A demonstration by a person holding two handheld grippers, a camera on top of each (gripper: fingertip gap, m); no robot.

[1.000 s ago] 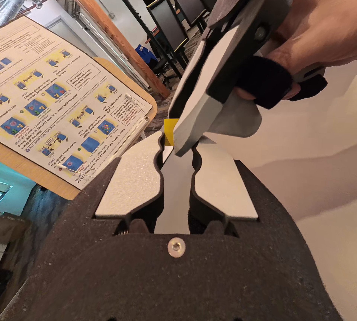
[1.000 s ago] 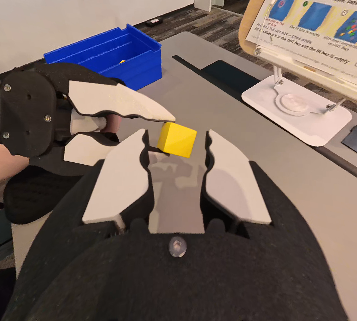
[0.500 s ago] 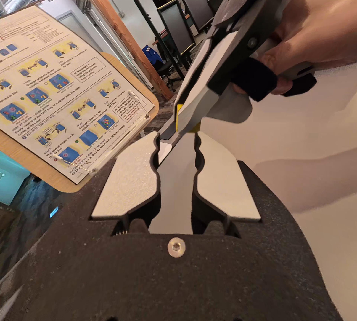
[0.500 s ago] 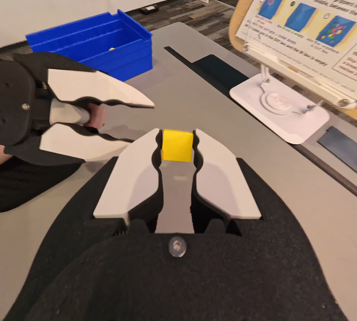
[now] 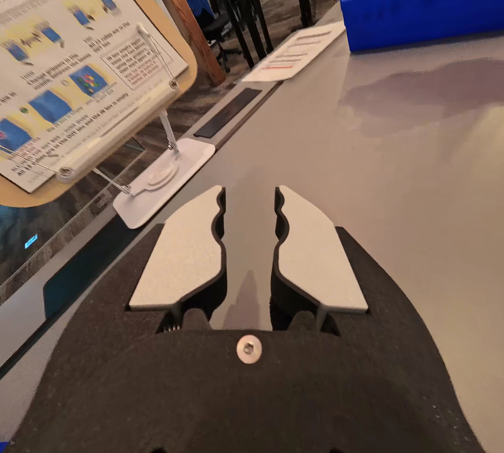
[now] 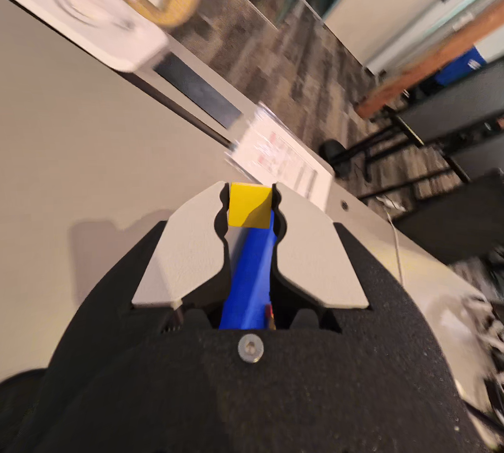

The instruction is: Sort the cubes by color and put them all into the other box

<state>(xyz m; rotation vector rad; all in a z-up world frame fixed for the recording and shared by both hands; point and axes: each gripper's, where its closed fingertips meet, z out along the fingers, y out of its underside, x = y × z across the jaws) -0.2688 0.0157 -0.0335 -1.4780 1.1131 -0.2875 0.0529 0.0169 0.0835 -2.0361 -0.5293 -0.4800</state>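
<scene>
In the right wrist view my right gripper (image 6: 250, 194) is shut on a yellow cube (image 6: 249, 205), both pads pressed on its sides. It holds the cube in the air above the rim of a blue box (image 6: 249, 279), seen between the fingers. In the left wrist view my left gripper (image 5: 249, 194) is open with nothing between its fingers, low over the grey table (image 5: 381, 194). A blue box (image 5: 425, 0) stands at the far right of that view.
An instruction board (image 5: 68, 58) on a white stand (image 5: 166, 178) is at the table's left edge. A paper sheet (image 5: 294, 55) lies near the blue box. The sheet (image 6: 283, 164) and stand base (image 6: 81, 17) also show, blurred, in the right wrist view. Chairs stand beyond the table.
My right gripper closed on the yellow cube passed from the left gripper, then swung away with it to above the blue box. My left gripper let go, opened and turned toward the table.
</scene>
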